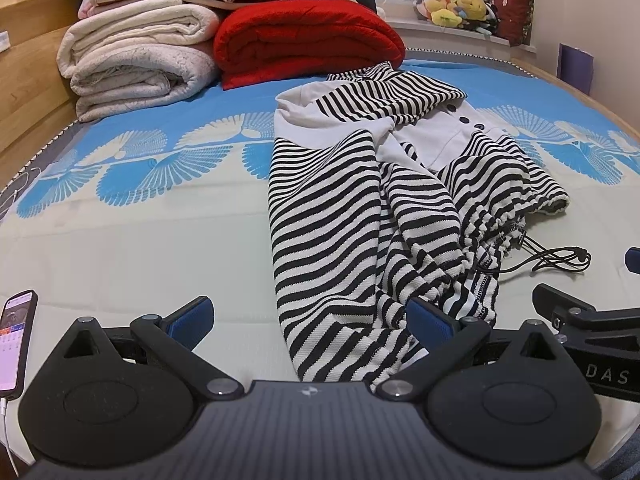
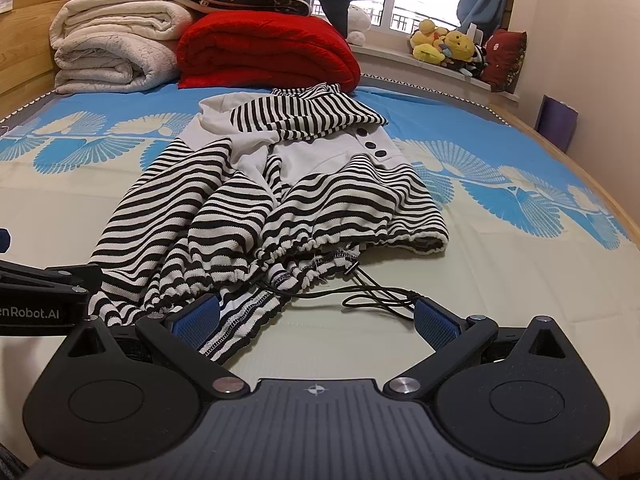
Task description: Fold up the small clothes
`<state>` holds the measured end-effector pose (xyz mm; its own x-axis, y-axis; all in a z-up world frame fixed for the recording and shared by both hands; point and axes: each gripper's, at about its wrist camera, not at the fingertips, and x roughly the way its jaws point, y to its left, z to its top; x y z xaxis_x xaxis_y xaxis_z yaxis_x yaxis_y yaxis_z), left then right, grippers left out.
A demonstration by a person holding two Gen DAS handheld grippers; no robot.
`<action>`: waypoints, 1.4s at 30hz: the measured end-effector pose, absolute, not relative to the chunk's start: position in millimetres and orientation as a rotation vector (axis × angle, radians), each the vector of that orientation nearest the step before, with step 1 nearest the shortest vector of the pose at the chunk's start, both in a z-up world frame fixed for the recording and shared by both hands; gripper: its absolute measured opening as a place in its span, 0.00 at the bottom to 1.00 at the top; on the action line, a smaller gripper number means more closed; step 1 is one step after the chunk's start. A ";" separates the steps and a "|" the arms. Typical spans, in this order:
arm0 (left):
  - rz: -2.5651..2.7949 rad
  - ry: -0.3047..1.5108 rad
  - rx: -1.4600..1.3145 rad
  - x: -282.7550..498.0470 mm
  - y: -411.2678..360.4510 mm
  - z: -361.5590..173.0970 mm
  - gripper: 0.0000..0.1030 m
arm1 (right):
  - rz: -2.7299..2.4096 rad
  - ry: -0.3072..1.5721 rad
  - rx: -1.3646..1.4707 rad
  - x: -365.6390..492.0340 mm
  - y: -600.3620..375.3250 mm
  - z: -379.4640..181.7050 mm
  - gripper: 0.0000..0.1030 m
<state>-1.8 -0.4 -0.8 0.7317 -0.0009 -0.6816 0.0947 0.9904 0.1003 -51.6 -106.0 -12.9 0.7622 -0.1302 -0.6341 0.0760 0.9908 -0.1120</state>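
Note:
A small black-and-white striped garment (image 1: 360,208) with a white chest panel and dark buttons lies crumpled on the bed; it also shows in the right wrist view (image 2: 256,208). Its black drawstring (image 2: 380,294) trails from the gathered hem. My left gripper (image 1: 310,318) is open at the garment's near edge, the cloth lying between its blue pads and against the right pad (image 1: 430,320). My right gripper (image 2: 316,320) is open, its left pad (image 2: 198,318) over the hem, its right pad by the drawstring.
Folded white blankets (image 1: 136,56) and a red quilt (image 1: 304,40) are stacked at the head of the bed. A phone (image 1: 16,340) lies at the left. Plush toys (image 2: 448,46) sit on the window sill. The wooden bed frame (image 2: 592,172) runs along the right.

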 end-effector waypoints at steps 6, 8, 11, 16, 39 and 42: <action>-0.048 0.745 0.127 -2.1 -0.3 0.1 0.99 | -0.111 0.693 -0.083 -52.3 -105.0 -12.8 0.99; -0.047 0.742 0.129 -2.0 -0.5 0.7 0.99 | -0.109 0.693 -0.084 -52.3 -104.7 -13.1 0.99; -0.049 0.742 0.129 -2.0 -0.2 0.6 0.99 | -0.109 0.694 -0.084 -52.1 -104.4 -13.3 0.99; -0.047 0.742 0.126 -2.3 0.4 0.6 0.99 | -0.107 0.694 -0.082 -51.7 -104.2 -13.1 0.99; -0.050 0.745 0.124 -3.2 0.2 0.1 0.99 | -0.095 0.696 -0.083 -51.6 -101.8 -13.0 0.99; -0.050 0.745 0.123 -3.3 0.3 0.0 0.99 | -0.094 0.698 -0.083 -51.7 -101.5 -13.2 0.99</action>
